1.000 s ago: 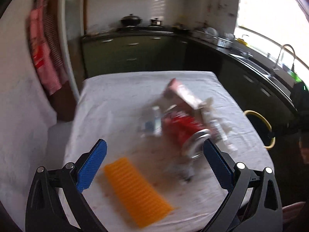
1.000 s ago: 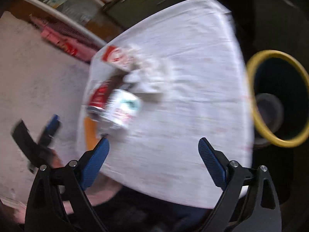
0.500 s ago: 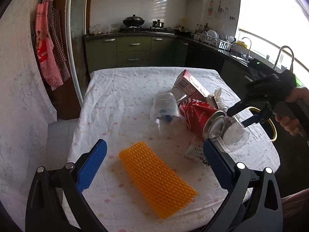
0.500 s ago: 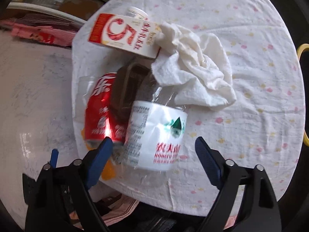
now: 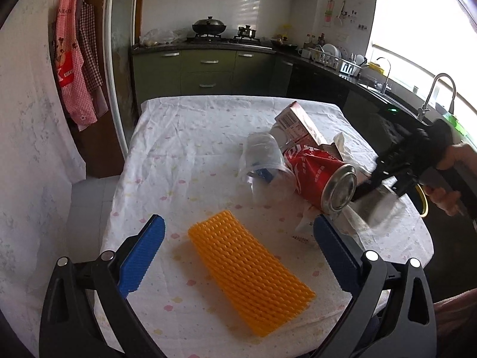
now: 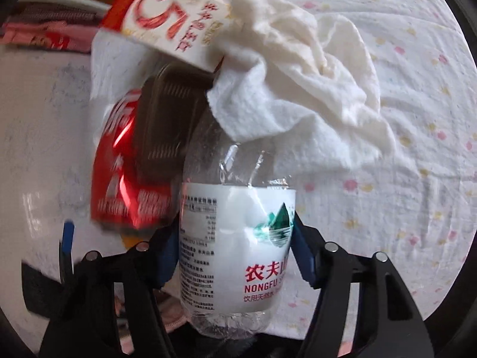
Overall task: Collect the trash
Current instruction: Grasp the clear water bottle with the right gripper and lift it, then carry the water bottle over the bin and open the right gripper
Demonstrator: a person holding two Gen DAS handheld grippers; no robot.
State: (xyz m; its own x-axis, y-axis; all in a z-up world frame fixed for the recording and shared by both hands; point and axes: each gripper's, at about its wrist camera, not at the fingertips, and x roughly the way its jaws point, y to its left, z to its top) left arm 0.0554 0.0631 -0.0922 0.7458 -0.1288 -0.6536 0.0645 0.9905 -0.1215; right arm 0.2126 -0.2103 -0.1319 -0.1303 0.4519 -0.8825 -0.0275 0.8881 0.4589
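Note:
A clear water bottle (image 6: 235, 238) with a white label lies at the near edge of a trash pile on the table (image 5: 184, 137). My right gripper (image 6: 235, 238) has the bottle between its jaws, which are closing, and both blue pads touch its sides. Behind it lie a red cola can (image 6: 119, 179), a brown plastic tray (image 6: 167, 119), a milk carton (image 6: 167, 21) and a crumpled white tissue (image 6: 298, 89). My left gripper (image 5: 237, 223) hangs open over an orange foam net (image 5: 250, 271), with nothing held. In the left wrist view the right gripper (image 5: 384, 176) comes in from the right beside the can (image 5: 316, 176).
A clear plastic cup (image 5: 262, 155) lies left of the can. A yellow-rimmed bin (image 5: 423, 200) stands off the table's right side, behind a person's hand (image 5: 447, 197). Green kitchen cabinets (image 5: 208, 71) run behind the table.
The right gripper swung in from the table's right side, dropped over the pile, and its jaws narrowed onto the water bottle. The left gripper sank a little toward the orange net.

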